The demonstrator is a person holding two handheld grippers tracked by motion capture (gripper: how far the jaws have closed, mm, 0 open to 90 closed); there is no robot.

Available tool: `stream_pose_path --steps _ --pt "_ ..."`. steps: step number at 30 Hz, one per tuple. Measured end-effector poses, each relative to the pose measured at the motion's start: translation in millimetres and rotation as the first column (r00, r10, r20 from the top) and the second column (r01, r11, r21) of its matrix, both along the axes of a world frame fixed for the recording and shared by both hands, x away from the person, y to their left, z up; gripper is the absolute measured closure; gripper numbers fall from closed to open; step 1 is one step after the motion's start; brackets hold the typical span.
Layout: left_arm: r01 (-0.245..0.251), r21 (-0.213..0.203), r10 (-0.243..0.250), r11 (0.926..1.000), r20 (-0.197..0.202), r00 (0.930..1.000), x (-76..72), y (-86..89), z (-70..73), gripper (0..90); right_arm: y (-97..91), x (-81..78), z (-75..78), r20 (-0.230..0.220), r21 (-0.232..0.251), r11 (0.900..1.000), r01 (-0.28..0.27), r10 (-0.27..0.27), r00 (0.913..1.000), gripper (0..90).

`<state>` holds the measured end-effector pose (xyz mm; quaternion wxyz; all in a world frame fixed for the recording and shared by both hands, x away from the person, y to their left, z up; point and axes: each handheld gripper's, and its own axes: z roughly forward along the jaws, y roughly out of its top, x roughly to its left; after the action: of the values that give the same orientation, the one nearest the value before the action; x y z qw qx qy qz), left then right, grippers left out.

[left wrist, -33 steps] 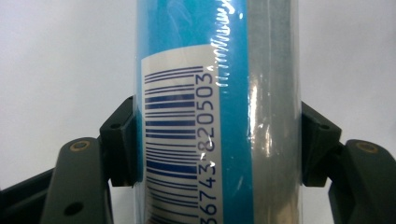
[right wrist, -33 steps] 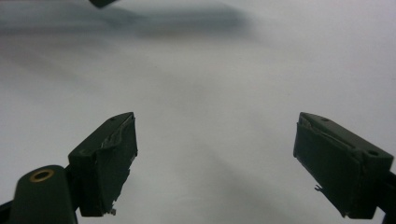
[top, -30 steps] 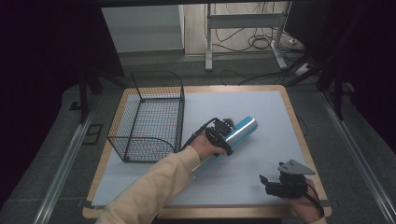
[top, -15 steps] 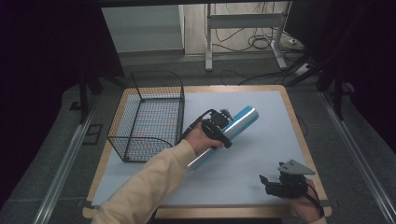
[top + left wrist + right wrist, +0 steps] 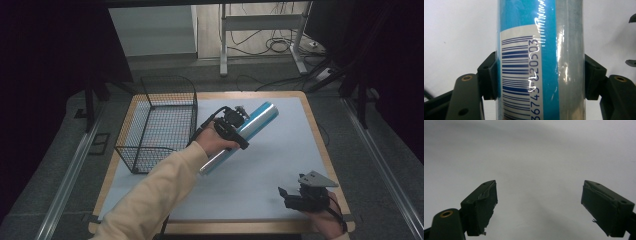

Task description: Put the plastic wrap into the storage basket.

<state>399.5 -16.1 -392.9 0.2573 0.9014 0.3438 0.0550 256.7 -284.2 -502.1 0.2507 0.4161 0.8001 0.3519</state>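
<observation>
A long blue and silver tube [image 5: 250, 125] with a barcode label [image 5: 521, 75] is lifted off the white table mat, tilted with its far end up and to the right. My left gripper [image 5: 235, 127] is shut on its middle, one black jaw on each side of the tube [image 5: 540, 60]. My right gripper [image 5: 292, 196] rests near the front right corner of the table, jaws wide open over bare mat, with nothing between its fingertips [image 5: 486, 202].
A black wire basket [image 5: 160, 122] stands at the left of the table, just left of the tube. The wooden table edge [image 5: 327, 160] runs along the right. Table legs and cables [image 5: 280, 45] lie on the floor beyond.
My left gripper has carried the tube up and toward the far side of the table, away from the mat. The right gripper has stayed still.
</observation>
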Motion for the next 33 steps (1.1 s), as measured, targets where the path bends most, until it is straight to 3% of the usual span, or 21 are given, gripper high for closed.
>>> stream_pose_path --steps 12,16,33 --pt "-0.014 -0.020 0.015 0.9997 0.045 0.9989 1.9 8.5 29.4 31.5 -0.5 -0.5 0.8 0.000 0.002 1.0000 0.000 0.000 1.0000 13.9" --pt "-0.011 -0.029 0.012 0.9995 0.031 0.9995 3.7 12.0 34.8 31.5 -0.1 -0.4 0.6 -0.002 0.001 1.0000 0.001 -0.001 1.0000 13.9" --pt "-0.064 -0.026 0.066 0.9976 0.083 0.9944 12.0 30.9 55.1 31.5 -0.5 -0.4 0.6 0.000 0.002 1.0000 0.005 -0.005 1.0000 13.9"
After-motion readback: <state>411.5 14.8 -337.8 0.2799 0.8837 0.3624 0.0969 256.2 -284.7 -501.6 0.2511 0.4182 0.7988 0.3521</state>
